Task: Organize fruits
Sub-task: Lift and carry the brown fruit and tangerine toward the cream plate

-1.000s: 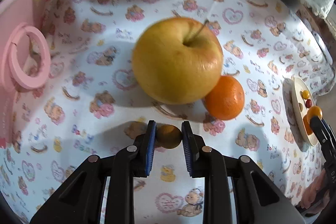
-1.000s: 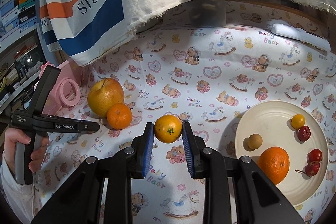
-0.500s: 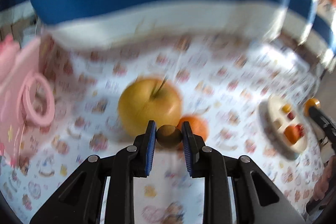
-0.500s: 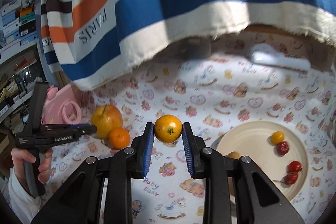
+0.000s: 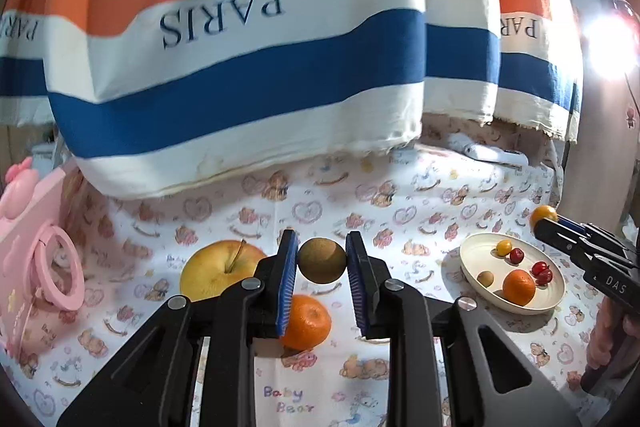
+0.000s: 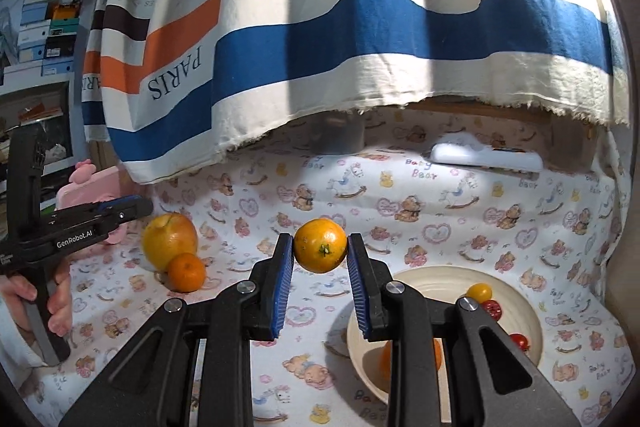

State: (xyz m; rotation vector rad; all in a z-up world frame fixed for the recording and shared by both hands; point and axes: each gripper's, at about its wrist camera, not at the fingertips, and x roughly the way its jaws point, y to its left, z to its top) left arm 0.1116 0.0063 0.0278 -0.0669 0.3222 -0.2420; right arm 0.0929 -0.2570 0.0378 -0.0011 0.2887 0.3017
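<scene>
Your left gripper (image 5: 322,261) clamped on a small brown fruit (image 5: 322,261), your right gripper (image 6: 320,251) clamped on a small orange (image 6: 320,251), cream plate (image 6: 520,301) on the counter's right side.

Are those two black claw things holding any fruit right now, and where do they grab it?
Yes. The left gripper pinches a small round brown fruit by its sides; the right gripper pinches a small orange citrus likewise.

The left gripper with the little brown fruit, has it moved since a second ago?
Yes. The left gripper, shut on the small brown fruit, has lifted and tipped up: the yellow apple looks smaller and lower, and the striped cloth fills the top.
</scene>
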